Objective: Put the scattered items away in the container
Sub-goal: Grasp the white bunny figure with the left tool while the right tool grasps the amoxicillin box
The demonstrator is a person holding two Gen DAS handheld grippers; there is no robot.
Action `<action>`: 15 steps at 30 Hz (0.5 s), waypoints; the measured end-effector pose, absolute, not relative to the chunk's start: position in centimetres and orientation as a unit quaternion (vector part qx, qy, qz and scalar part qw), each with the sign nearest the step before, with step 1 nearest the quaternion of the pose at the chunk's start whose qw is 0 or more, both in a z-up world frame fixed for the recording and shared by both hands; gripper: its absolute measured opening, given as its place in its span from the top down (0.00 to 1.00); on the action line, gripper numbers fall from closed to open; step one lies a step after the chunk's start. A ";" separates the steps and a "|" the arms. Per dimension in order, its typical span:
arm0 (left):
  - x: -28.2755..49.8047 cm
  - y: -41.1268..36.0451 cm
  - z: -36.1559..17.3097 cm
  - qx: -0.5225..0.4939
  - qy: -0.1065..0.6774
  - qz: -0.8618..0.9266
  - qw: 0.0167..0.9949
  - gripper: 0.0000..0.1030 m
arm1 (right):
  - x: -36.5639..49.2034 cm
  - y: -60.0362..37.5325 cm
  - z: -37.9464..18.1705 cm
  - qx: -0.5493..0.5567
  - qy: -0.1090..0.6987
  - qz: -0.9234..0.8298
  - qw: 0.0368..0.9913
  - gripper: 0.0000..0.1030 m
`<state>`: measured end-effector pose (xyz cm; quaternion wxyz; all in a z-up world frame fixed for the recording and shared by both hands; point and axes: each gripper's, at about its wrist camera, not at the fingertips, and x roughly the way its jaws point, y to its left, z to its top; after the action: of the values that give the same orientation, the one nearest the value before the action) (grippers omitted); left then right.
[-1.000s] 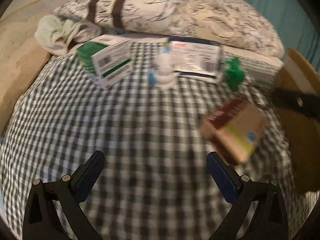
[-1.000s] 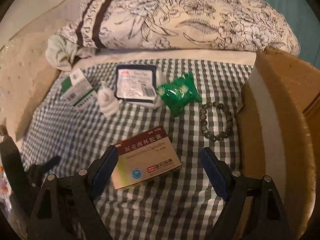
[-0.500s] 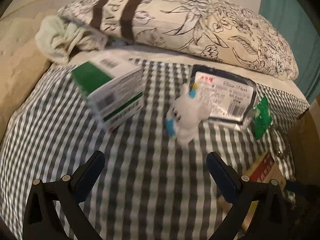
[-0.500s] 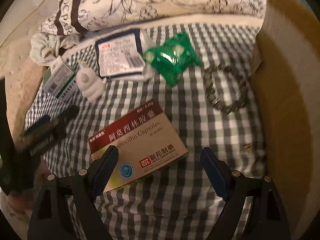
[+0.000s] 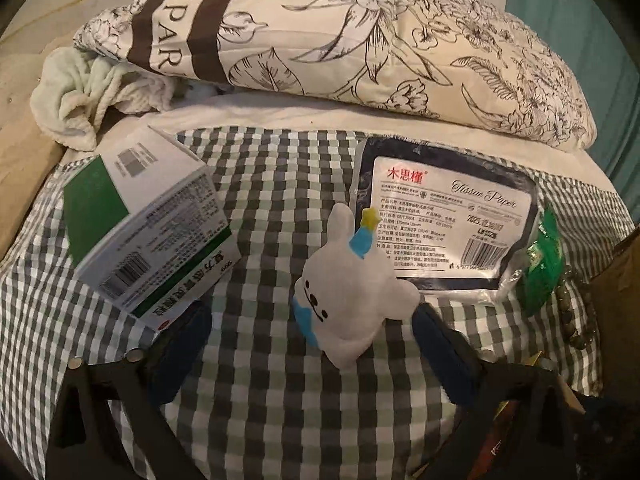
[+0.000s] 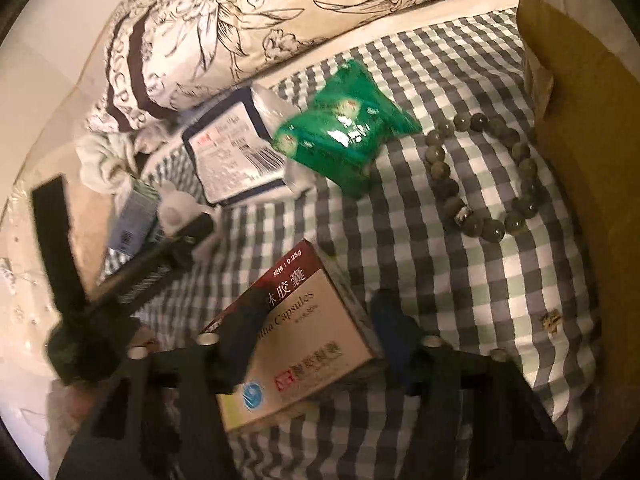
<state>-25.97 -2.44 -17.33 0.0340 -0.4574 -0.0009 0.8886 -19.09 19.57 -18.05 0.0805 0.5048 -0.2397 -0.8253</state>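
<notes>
Gingham cloth [image 5: 280,400] is covering the bed, with a cardboard box [image 6: 580,128] standing at its right edge. On the cloth are lying a tissue pack [image 5: 444,216], green-white carton [image 5: 148,232], capsule box [image 6: 308,340], green pouch [image 6: 344,132], bead bracelet [image 6: 480,176] and plush bunny [image 5: 348,300]. Right gripper [image 6: 316,344] is straddling the capsule box, jaws spread, contact unclear. Left gripper [image 5: 312,344] is gaping wide around the bunny.

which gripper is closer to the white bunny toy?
Left. The left gripper brackets the white bunny toy between its open fingers; the right gripper straddles the capsule box, well away from the toy.
</notes>
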 end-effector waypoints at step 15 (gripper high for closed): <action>-19.5 -5.9 -15.6 -0.461 -0.004 0.887 0.037 0.56 | -17.1 18.5 -18.3 0.546 -0.258 -0.779 0.170 0.85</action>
<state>-19.51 -5.94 -15.56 0.0370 -0.4606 -0.0037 0.8868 -17.14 18.46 -18.35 0.1698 0.5461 -0.2578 -0.7788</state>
